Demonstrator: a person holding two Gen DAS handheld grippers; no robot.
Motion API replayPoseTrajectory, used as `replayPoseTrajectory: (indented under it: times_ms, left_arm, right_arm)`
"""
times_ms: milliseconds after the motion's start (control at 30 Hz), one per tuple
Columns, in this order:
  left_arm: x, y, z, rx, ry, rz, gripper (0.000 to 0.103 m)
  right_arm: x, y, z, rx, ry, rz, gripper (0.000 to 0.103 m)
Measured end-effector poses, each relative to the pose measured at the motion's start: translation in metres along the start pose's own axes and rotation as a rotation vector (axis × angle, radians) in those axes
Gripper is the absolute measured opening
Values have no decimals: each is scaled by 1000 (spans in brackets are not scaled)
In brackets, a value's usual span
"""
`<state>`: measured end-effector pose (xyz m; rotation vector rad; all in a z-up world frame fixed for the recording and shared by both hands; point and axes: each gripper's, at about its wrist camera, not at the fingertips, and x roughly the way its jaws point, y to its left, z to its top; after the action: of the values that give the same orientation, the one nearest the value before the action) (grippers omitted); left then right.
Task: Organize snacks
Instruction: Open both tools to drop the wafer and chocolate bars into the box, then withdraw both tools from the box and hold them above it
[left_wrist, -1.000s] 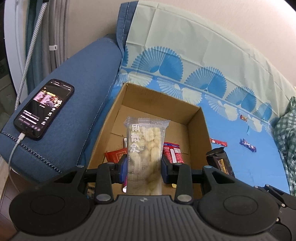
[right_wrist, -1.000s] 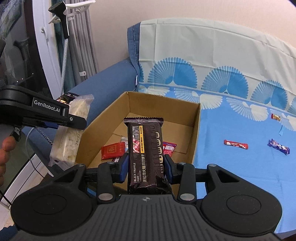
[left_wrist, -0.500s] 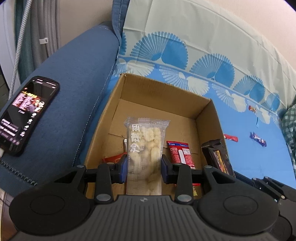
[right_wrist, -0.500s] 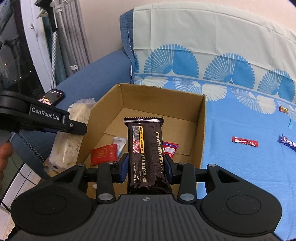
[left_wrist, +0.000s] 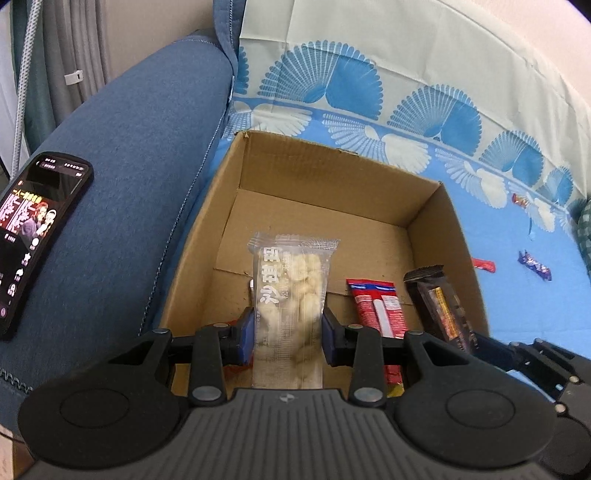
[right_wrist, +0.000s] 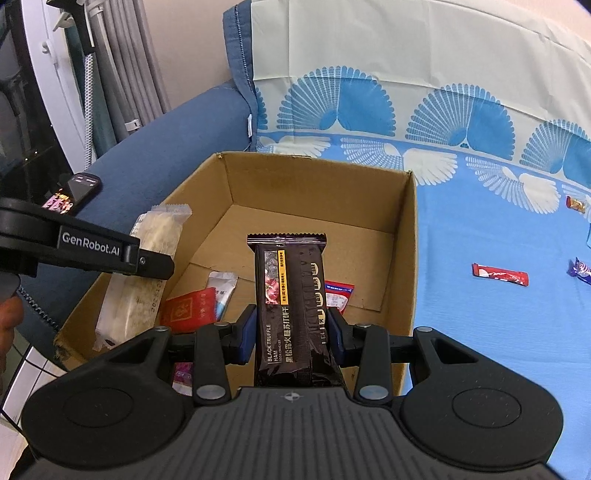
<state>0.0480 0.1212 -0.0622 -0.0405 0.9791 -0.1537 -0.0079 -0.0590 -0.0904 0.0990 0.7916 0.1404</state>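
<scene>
both grippers have come forward over the open brown cardboard box (left_wrist: 439, 221) since the earlier frames, so its floor now fills more of each view and the black smartphone with a lit screen (left_wrist: 33, 236) has slid toward the left edge. the left gripper (left_wrist: 288, 332) is pinching a clear-wrapped pale puffed-rice bar (left_wrist: 291, 295) between its blue pads, the bar pointing forward above the near part of the box. the right gripper (right_wrist: 291, 332) is clamped on a dark brown black-truffle cracker pack (right_wrist: 291, 306), also held lengthwise over the box. beneath and ahead of the left gripper's fingers a red rectangular snack packet (left_wrist: 376, 306) lies on the box floor; to the left of the right gripper lie a red square sachet (right_wrist: 190, 308) and a small white sachet (right_wrist: 221, 288). off to the right of both grippers, outside the box, a red stick-shaped candy bar (right_wrist: 500, 275) and a purple wrapped candy (left_wrist: 535, 264) rest on the blue fan-patterned sheet (right_wrist: 480, 221). the phone sits on the blue fabric sofa arm (left_wrist: 140, 147), left of the box.
</scene>
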Motion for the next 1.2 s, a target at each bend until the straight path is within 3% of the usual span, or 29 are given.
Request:
replayPoseTrajectory:
  times_ms: [33,67,100,133,167,300,533,733,1200]
  left_arm:
    - [3,0,1,7,-3,11,45]
    - [5,-1,2,20,-11,25,67]
    - [6,-1,4,30,-20,37,82]
    - [5,-1,5,37,-30,48,102]
    - [2,-1,5,34,-46,52,103]
    - [-10,2,-1,41,-45,54,103]
    - [-36,10,-37,20,-8,89,103]
    - [-67,9,-71,3,24,109,103]
    - [-144,-17,-116,37,-88,91,103]
  right_arm:
    - [2,-1,2,6,0,1,42]
    - [3,-2,4,15,-3,2,47]
    - [4,-3,6,27,-1,4,65]
    - [4,-4,9,39,-5,0,73]
    - [3,-5,11,46,-14,-6,84]
    - [-8,-2,11,42,-11,-15,94]
    - [-42,14,-16,52,51,-15,96]
    - [-82,27,-36,62,33,-52,99]
    - [-168,39,-60,47,-116,-49,102]
